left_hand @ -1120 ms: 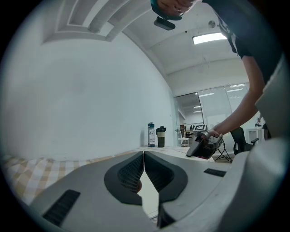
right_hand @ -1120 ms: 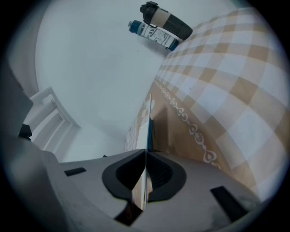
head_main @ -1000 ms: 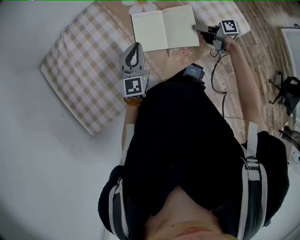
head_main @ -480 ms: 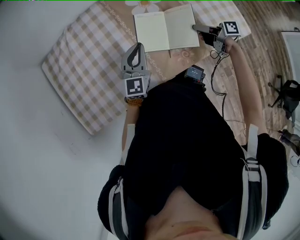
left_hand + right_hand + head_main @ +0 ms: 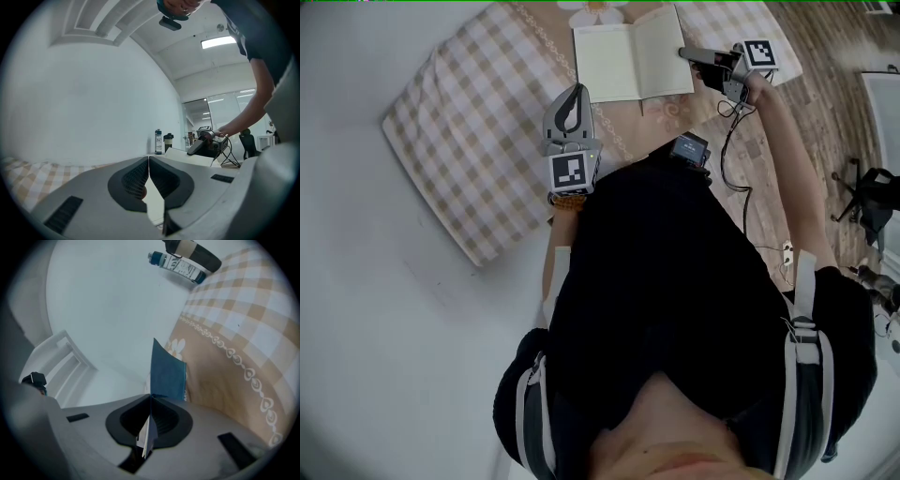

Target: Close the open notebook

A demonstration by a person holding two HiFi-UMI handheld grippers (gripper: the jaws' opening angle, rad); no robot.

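Observation:
The notebook [image 5: 628, 61] lies open on the checked cloth [image 5: 478, 141], cream pages up. Its right half is tilted up off the cloth. My right gripper [image 5: 684, 53] is shut on that half's outer edge. In the right gripper view the blue cover [image 5: 168, 373] and white pages stand pinched between the jaws of my right gripper [image 5: 150, 397]. My left gripper [image 5: 573, 91] is shut and empty, level above the cloth just short of the notebook's near left corner. In the left gripper view its tips [image 5: 148, 158] meet, with the raised page [image 5: 185, 156] and the right gripper [image 5: 196, 147] beyond.
Two bottles [image 5: 180, 263] stand at the table's far edge by the white wall. A small black device [image 5: 689, 147] with a cable lies on the cloth near my body. Wooden floor [image 5: 834, 103] and a chair base [image 5: 867, 183] are at the right.
My right gripper has moved left and up with the notebook's right half, which now stands steeper and looks narrower. The left gripper has stayed put.

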